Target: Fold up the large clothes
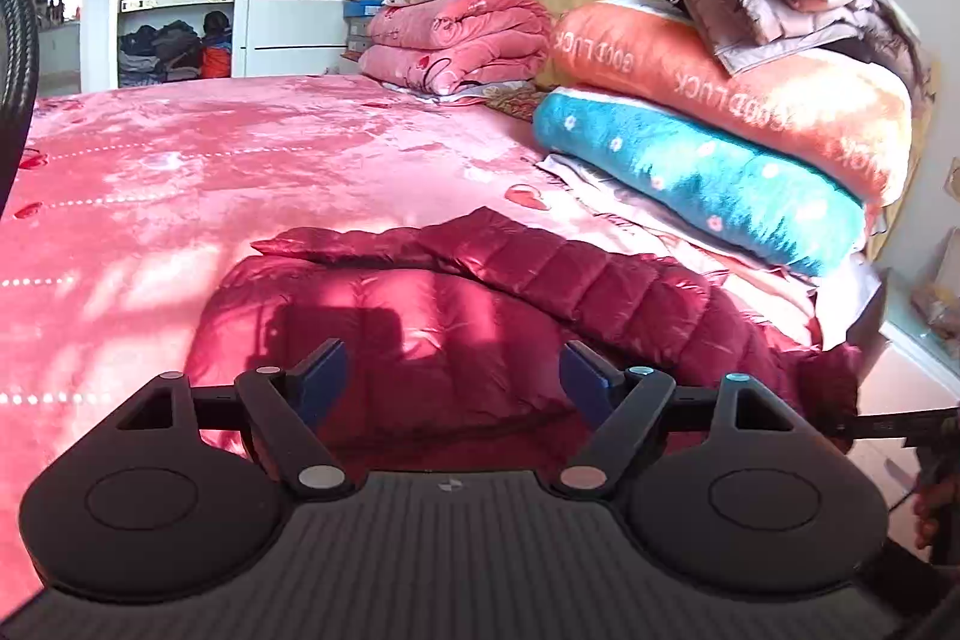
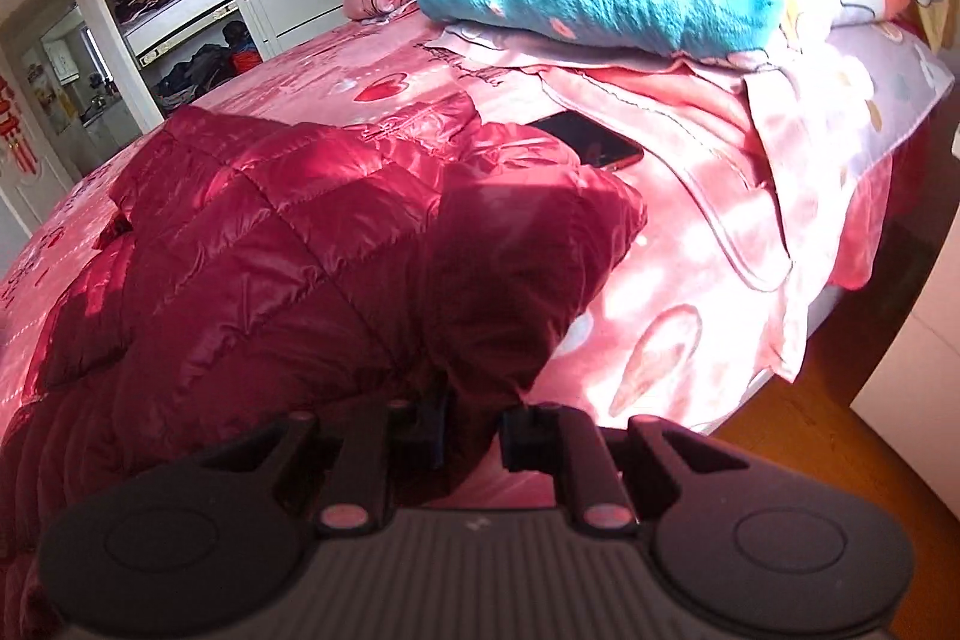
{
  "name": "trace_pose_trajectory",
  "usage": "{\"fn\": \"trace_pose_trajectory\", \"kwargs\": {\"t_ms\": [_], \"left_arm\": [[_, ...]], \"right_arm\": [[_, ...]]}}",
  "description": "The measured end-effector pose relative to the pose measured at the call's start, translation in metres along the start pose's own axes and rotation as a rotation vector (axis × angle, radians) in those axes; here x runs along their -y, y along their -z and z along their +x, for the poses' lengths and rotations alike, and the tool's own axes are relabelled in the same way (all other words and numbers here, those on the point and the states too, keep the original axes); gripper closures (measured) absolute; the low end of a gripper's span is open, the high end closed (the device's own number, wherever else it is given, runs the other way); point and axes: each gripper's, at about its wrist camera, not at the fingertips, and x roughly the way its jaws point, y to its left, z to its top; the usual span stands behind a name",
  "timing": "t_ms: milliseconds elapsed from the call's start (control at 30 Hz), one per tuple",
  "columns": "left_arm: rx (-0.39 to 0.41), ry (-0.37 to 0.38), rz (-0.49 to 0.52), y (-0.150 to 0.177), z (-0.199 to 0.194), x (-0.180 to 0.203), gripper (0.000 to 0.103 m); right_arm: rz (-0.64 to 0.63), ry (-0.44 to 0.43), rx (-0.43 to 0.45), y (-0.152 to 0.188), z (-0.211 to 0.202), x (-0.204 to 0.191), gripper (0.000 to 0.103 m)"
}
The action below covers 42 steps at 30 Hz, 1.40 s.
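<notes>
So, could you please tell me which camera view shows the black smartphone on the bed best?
The right wrist view: the black smartphone lies beside the dark red quilted jacket. The left wrist view shows none of it.

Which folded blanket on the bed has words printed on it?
The orange blanket, lying on the blue flowered one; it reads "GOOD LUCK".
</notes>
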Motion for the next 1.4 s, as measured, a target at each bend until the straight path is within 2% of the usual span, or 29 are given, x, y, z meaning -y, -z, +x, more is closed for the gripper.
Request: {"fn": "trace_pose_trajectory", "kwargs": {"t_ms": [133,167,233,267,300,400,467,600,633,700,767,933,1067,1100,1167,1233,1267,1333,1400], "left_arm": [[-0.043,-0.062,0.003,-0.008,0.043,-0.011,0.007],[-0.054,-0.073,0.011,-0.009,0.052,-0.013,0.007],[-0.076,-0.101,0.061,-0.007,0.073,-0.011,0.007],[-0.093,-0.112,0.095,-0.007,0.083,-0.011,0.006],[-0.109,-0.124,0.124,-0.004,0.092,-0.011,0.006],[-0.153,-0.207,0.198,-0.003,0.121,-0.019,0.006],[-0.158,-0.252,0.129,-0.005,0.129,-0.038,0.006],[-0.172,-0.299,-0.085,-0.014,0.135,-0.089,0.006],[-0.189,-0.295,-0.141,-0.014,0.136,-0.101,0.005],[-0.257,-0.236,-0.271,-0.011,0.144,-0.126,0.005],[-0.307,-0.181,-0.356,-0.004,0.15,-0.141,0.005],[-0.381,-0.037,-0.468,0.009,0.163,-0.149,0.003],[-0.398,-0.007,-0.495,0.016,0.17,-0.141,0.003],[-0.394,-0.004,-0.489,0.017,0.17,-0.137,0.006],[-0.389,-0.003,-0.477,0.019,0.166,-0.131,0.017],[-0.385,0.0,-0.475,0.023,0.165,-0.124,0.041],[-0.386,-0.001,-0.473,0.025,0.163,-0.122,0.047],[-0.392,-0.014,-0.447,0.022,0.165,-0.115,0.064],[-0.379,-0.035,-0.43,0.023,0.16,-0.108,0.072]], "right_arm": [[0.026,-0.062,0.018,-0.002,-0.003,0.004,0.086],[0.041,-0.079,0.013,-0.003,-0.001,0.009,0.081],[0.079,-0.099,0.016,-0.005,-0.001,0.017,0.06],[0.103,-0.11,0.02,-0.007,0.001,0.021,0.039],[0.125,-0.131,0.023,-0.008,0.0,0.026,0.027],[0.159,-0.156,0.02,-0.011,0.003,0.035,0.025],[0.172,-0.161,0.013,-0.014,0.006,0.038,0.017],[0.167,-0.161,0.019,-0.02,0.01,0.04,0.012],[0.167,-0.164,0.018,-0.021,0.012,0.039,0.009],[0.159,-0.169,0.018,-0.025,0.017,0.04,0.009],[0.151,-0.161,0.022,-0.028,0.021,0.038,0.007],[0.128,-0.123,0.029,-0.034,0.028,0.036,0.007],[0.04,-0.055,0.054,-0.046,0.025,0.028,0.007],[0.012,-0.035,0.061,-0.051,0.024,0.025,0.006],[-0.081,0.014,0.094,-0.064,0.024,0.014,0.006],[-0.158,0.073,0.122,-0.08,0.025,0.005,0.004],[-0.173,0.086,0.132,-0.088,0.026,0.003,0.001],[-0.162,0.041,0.134,-0.105,0.033,0.001,0.001],[-0.149,-0.004,0.131,-0.122,0.044,-0.006,0.001]]}}
